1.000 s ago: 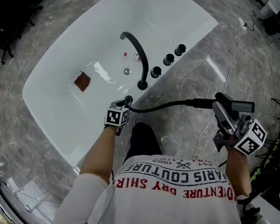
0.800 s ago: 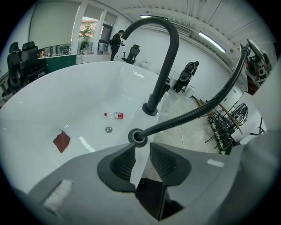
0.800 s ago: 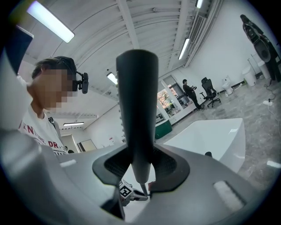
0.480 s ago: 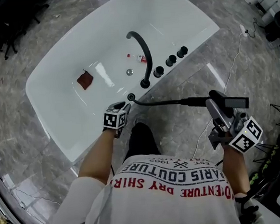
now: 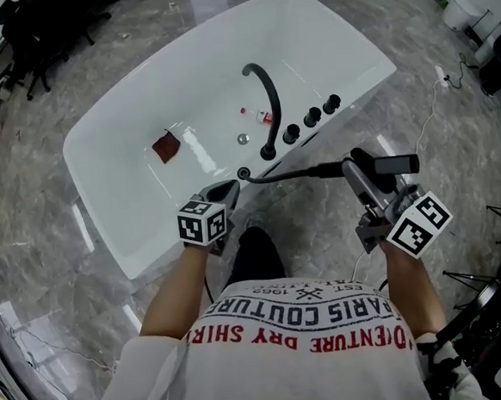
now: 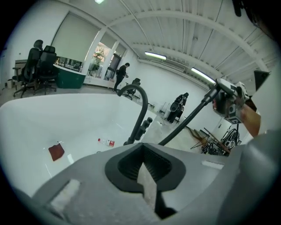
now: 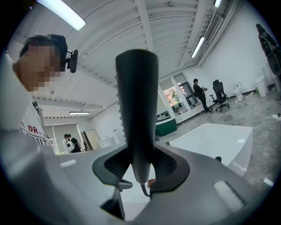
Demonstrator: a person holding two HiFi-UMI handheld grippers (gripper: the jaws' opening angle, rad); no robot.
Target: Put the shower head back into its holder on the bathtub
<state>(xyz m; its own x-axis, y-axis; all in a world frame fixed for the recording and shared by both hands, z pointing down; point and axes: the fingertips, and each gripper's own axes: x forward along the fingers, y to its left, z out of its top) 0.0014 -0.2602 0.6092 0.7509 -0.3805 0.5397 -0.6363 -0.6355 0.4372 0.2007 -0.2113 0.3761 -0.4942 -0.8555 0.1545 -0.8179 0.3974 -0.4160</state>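
The white bathtub (image 5: 130,204) has a black arched faucet (image 5: 270,98) and a round holder (image 5: 243,174) on its near rim. A black hose (image 5: 292,174) runs from the holder to the black shower head (image 5: 396,164). My right gripper (image 5: 361,177) is shut on its handle (image 7: 136,114), to the right of the tub over the floor. My left gripper (image 5: 224,188) hovers just left of the holder. Its jaws have just been closing and are now shut with nothing between them (image 6: 142,169). In the left gripper view the faucet (image 6: 138,110) and hose (image 6: 184,125) lie ahead.
A red cloth (image 5: 167,146), a small bottle (image 5: 258,114) and the drain (image 5: 243,138) lie inside the tub. Three black knobs (image 5: 313,115) line the rim right of the faucet. A white cable (image 5: 418,130) trails over the marble floor. Office chairs (image 5: 38,22) stand at the far left.
My left gripper has lifted away from the hose end at the tub rim and its jaws have shut empty. My right gripper has carried the shower head a little left, toward the tub.
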